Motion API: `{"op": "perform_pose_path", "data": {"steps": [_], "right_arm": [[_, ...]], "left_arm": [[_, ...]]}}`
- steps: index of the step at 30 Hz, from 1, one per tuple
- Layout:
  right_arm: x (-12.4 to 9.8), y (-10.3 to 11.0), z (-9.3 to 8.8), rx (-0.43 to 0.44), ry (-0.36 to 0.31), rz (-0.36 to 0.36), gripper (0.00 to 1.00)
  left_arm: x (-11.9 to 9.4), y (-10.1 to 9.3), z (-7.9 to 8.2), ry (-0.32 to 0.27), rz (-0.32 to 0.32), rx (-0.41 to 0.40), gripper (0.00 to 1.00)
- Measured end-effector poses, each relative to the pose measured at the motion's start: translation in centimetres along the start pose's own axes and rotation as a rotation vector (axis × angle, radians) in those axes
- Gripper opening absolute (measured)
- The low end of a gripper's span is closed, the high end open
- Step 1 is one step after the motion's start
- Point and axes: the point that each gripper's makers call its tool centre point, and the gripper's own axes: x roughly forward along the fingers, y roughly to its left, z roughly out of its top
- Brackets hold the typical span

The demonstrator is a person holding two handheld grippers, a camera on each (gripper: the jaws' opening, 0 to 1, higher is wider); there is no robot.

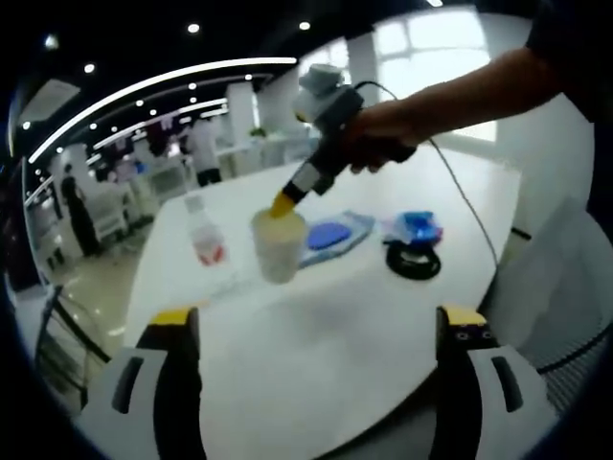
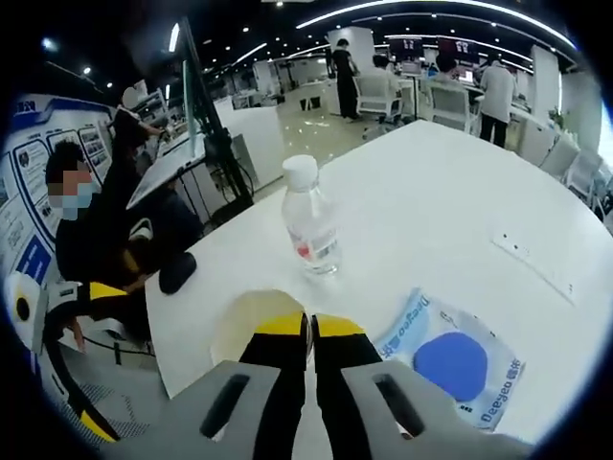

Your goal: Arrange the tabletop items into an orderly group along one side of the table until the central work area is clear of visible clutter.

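Reaching in from the right of the left gripper view, the right gripper (image 1: pixel 281 204) comes down at a slant with its yellow tips at the rim of a pale, translucent cup (image 1: pixel 279 245) standing upright on the white table (image 1: pixel 326 345). A hand (image 1: pixel 383 134) holds that tool, and a thin cable trails from it across the tabletop. In the right gripper view the same gripper (image 2: pixel 310 331) has its jaws pressed together, with the cup's (image 2: pixel 251 321) rim curving just beside and behind the tips; whether a sliver of the cup wall is pinched between them cannot be told. Nothing can be made out inside the cup.

Just beside the cup stands a clear plastic water bottle (image 2: pixel 309 230), upright, with a white cap and a red-and-white label; it looks nearly empty, though the level is hard to read. On the cup's other side lies a flat clear packet (image 2: pixel 453 371) printed with blue lettering and holding a round blue item. Farther along in the left gripper view sit a crumpled blue wrapper (image 1: pixel 414 227) and a black ring-shaped object (image 1: pixel 414 261), near each other and apart from the cup.

The left gripper (image 1: pixel 320 331) hangs low over the near table edge, jaws spread wide and holding nothing.
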Motion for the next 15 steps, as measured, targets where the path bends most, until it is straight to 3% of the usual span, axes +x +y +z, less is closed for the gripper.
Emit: {"op": "perform_pose_path", "data": {"steps": [15], "right_arm": [[2.1, -3.1, 1.4, 0.073, 0.014, -0.058, 0.01]], "left_arm": [[0.1, -0.1, -0.3, 0.021, -0.003, 0.006, 0.99]]}}
